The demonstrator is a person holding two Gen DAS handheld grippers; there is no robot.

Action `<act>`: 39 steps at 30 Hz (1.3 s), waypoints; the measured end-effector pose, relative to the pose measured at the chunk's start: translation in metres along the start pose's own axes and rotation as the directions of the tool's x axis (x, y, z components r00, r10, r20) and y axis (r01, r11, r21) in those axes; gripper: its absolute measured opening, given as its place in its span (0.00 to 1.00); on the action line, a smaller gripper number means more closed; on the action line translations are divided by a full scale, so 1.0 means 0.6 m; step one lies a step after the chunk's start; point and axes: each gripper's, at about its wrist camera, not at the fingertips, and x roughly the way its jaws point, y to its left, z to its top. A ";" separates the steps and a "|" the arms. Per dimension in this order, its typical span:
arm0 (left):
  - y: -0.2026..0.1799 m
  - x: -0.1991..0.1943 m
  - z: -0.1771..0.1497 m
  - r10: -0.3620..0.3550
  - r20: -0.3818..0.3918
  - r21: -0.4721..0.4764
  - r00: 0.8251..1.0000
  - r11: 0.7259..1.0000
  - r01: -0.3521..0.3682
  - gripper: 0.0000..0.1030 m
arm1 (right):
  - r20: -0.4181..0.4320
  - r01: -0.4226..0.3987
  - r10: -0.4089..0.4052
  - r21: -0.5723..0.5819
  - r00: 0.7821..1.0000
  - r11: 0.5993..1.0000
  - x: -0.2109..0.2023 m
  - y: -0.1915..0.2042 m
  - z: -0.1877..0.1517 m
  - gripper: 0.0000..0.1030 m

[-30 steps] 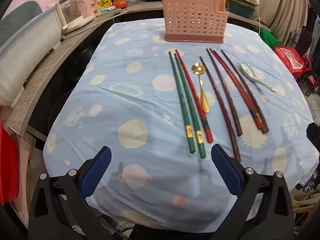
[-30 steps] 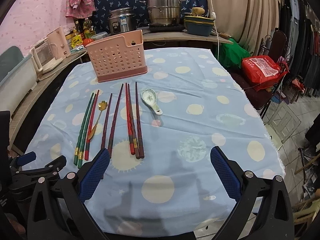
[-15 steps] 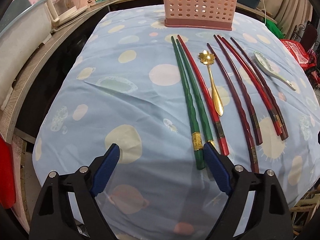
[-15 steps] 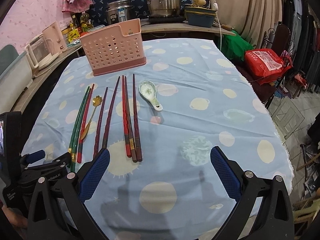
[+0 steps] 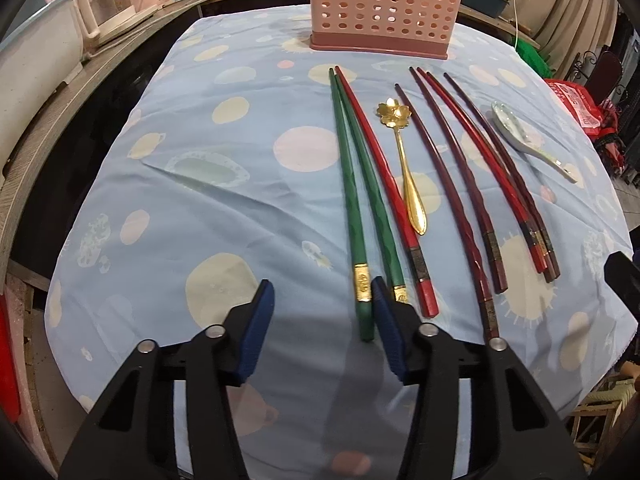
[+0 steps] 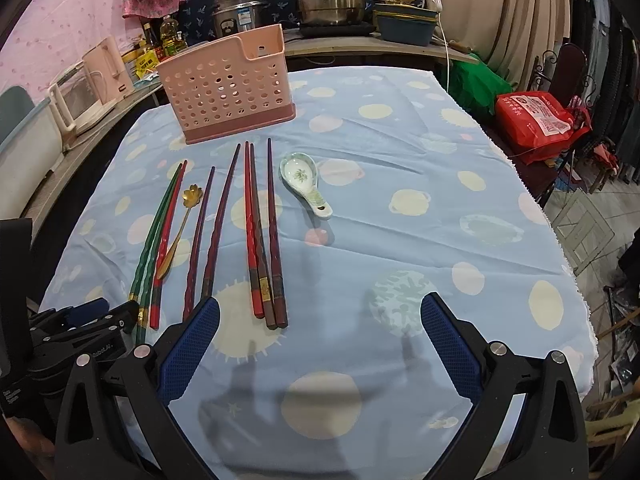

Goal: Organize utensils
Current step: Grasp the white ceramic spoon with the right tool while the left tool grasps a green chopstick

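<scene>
We see our left tool (image 5: 320, 304) closing low over the table (image 5: 180, 208), its right pad beside the handle end of the left green chopstick (image 5: 352, 216), nothing pinched yet. Our right tool (image 6: 320, 320) stands wide apart and empty. The pink utensil basket (image 5: 380, 4) sits at twelve o'clock.

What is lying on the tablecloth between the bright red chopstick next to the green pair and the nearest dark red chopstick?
A gold spoon with a flower-shaped bowl lies there, alongside the red chopstick and left of the dark red chopstick. The left wrist view shows it best.
</scene>
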 end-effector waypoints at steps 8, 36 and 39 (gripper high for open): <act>0.008 -0.004 0.005 -0.042 -0.004 -0.007 0.999 0.999 0.042 0.07 | 0.005 0.000 0.000 -0.001 1.000 1.000 0.007 -0.001 0.008 0.93; 0.032 0.008 0.019 -0.033 -0.008 -0.030 0.999 0.999 0.033 0.07 | -0.075 -0.163 0.169 0.083 0.983 0.983 0.159 -0.028 0.126 0.15; 0.031 0.009 0.019 -0.030 -0.007 -0.027 1.000 0.999 0.029 0.07 | -0.087 -0.165 0.173 0.091 0.981 0.982 0.166 -0.029 0.121 0.14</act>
